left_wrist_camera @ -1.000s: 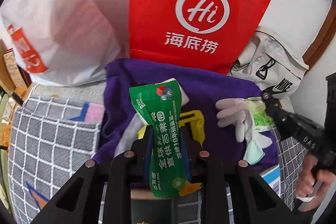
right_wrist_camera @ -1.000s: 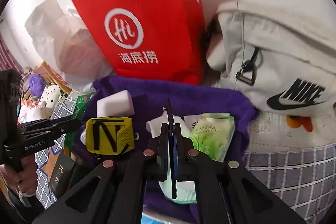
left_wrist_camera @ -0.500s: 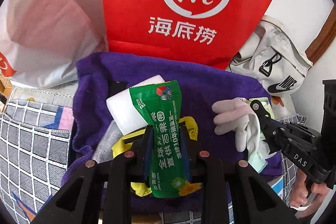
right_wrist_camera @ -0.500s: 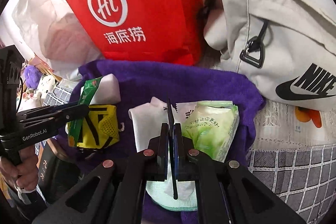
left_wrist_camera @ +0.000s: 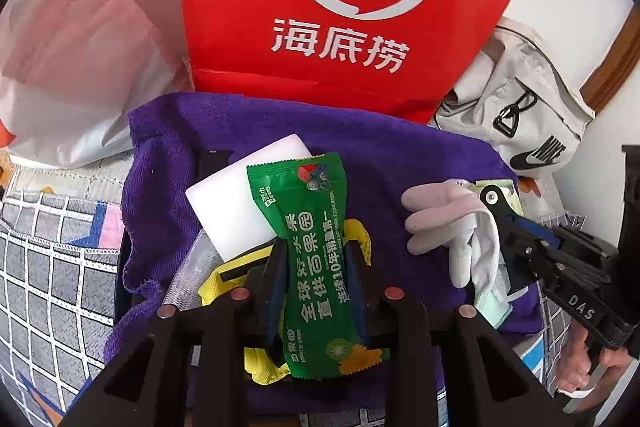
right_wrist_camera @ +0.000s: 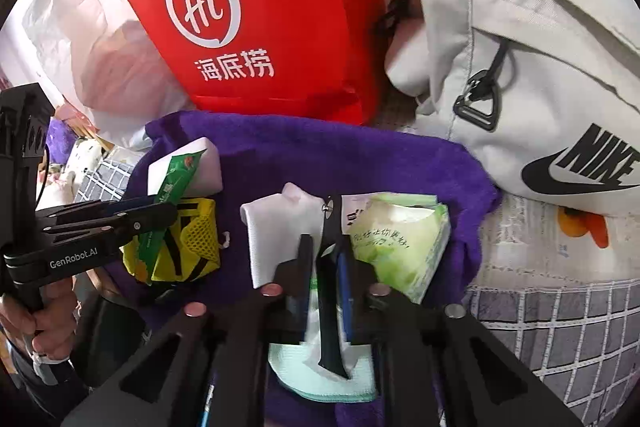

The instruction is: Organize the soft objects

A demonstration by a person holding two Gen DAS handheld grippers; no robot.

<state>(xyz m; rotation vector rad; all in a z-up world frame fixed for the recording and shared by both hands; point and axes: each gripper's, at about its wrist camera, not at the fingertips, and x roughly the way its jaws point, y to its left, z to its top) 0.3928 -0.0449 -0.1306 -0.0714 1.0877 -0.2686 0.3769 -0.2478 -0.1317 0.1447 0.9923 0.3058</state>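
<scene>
Left claw (left_wrist_camera: 316, 259) has just eased slightly wider yet the one green snack pouch (left_wrist_camera: 316, 247) still sits between its pads, poised above the purple towel (left_wrist_camera: 360, 147), probably for placing beside one white sponge (left_wrist_camera: 236, 199) and one yellow mesh item (right_wrist_camera: 192, 239). Right claw (right_wrist_camera: 322, 267), jaws just parted, stands open around one white glove (right_wrist_camera: 276, 231), likely released beside one tissue pack (right_wrist_camera: 396, 239)

1. The right gripper (right_wrist_camera: 322, 259), shut a second ago, has just been opening; the white glove (right_wrist_camera: 276, 227) lies between its jaws.
2. The left gripper (left_wrist_camera: 314, 259) has sunk toward the purple towel (left_wrist_camera: 360, 147) (its jaws easing around the green packet (left_wrist_camera: 316, 247)).
</scene>
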